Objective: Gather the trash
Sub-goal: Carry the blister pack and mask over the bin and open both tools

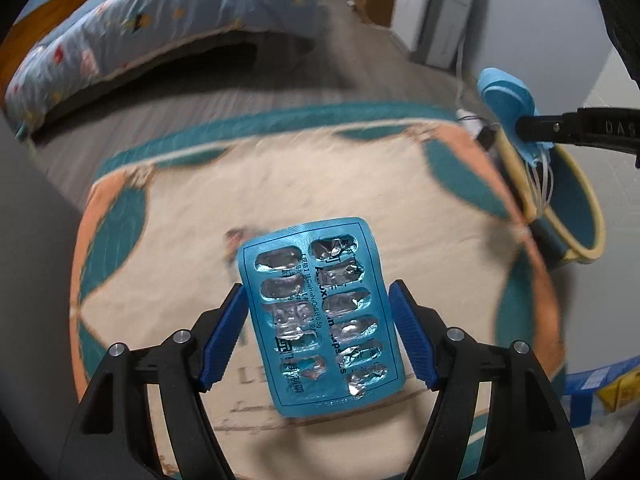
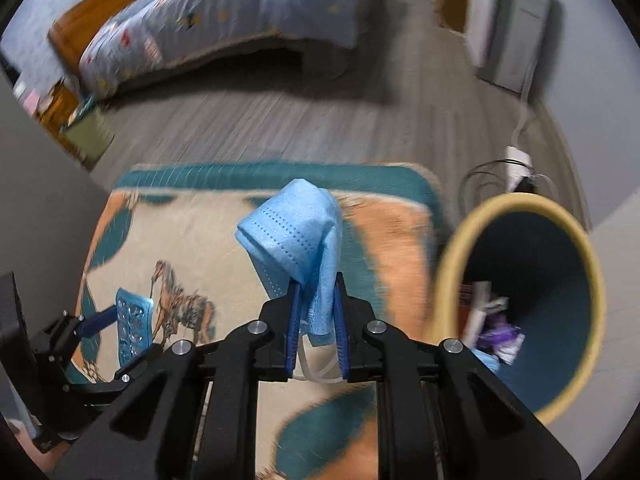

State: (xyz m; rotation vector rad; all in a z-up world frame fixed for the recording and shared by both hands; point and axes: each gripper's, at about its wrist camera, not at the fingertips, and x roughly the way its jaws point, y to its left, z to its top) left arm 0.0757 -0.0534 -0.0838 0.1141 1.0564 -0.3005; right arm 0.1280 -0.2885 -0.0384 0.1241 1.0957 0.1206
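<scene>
Left wrist view: left gripper (image 1: pixel 318 334) clamped on one empty blue foil blister pack (image 1: pixel 320 316), print partly unreadable. Right gripper (image 2: pixel 316 316) pinches one crumpled blue face mask (image 2: pixel 298 248); yellow-rimmed teal bin (image 2: pixel 560 216) at three o'clock (contents blurred), over patterned rug (image 2: pixel 192 236).

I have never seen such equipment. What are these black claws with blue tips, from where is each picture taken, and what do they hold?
They are hand-held grippers; a person carries one in each hand, and each has its own camera looking along its fingers. The left gripper grips an empty blue pill blister pack by its edges. The right gripper is shut on a blue face mask. Below both lies a patterned rug on a wooden floor. To the right stands a waste bin with a yellow rim, already holding some trash.
</scene>
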